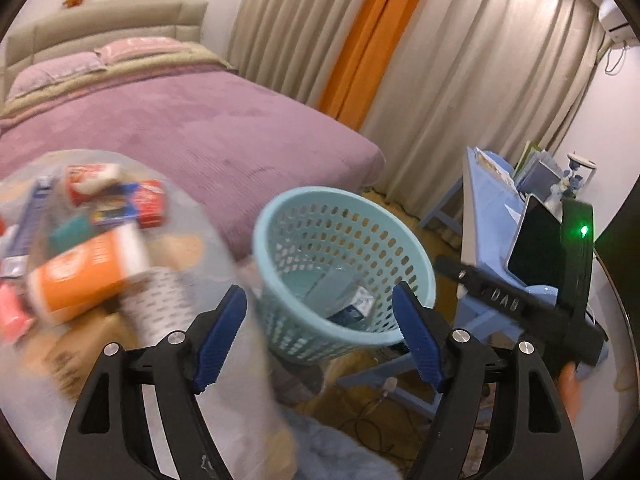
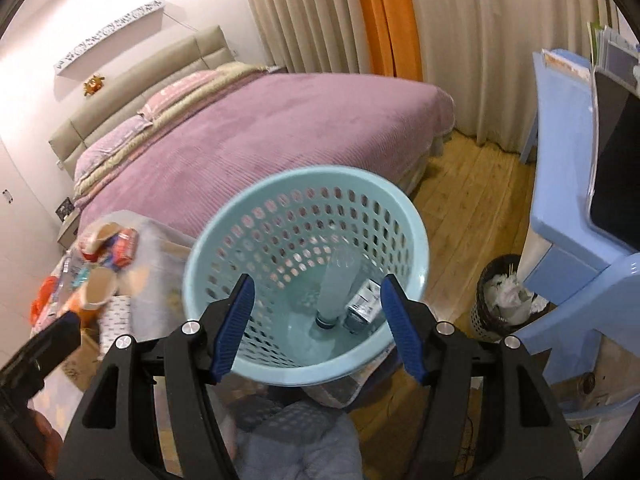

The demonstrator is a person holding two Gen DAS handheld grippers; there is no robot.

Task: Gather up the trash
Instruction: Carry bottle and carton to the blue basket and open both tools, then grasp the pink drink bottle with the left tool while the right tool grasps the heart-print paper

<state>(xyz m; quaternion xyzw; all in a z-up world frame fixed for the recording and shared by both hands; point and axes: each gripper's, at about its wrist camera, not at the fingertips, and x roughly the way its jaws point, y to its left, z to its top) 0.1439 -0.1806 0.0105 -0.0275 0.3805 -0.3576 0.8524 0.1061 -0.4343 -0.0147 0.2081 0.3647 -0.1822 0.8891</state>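
Note:
A light blue perforated basket (image 1: 280, 216) stands tilted just ahead of both grippers, on blue-grey fabric. In it lie a clear bottle (image 2: 336, 280) with a dark cap and a small printed carton (image 2: 362, 304). My left gripper (image 1: 320, 332) is open, with nothing between its blue pads. Beside its left finger is a blurred clear bag of trash (image 1: 100, 240) holding an orange cup and red packs. My right gripper (image 2: 318, 328) hangs open over the basket's near rim (image 2: 280, 376), its pads wide apart and pressing on nothing. Its black body (image 1: 516, 304) shows at the basket's right.
A purple-covered bed (image 2: 280, 128) fills the background. A blue desk (image 2: 560, 184) with a dark screen stands on the right, and a black mesh bin (image 2: 486, 280) of white paper stands beside it on the wooden floor. Curtains hang behind.

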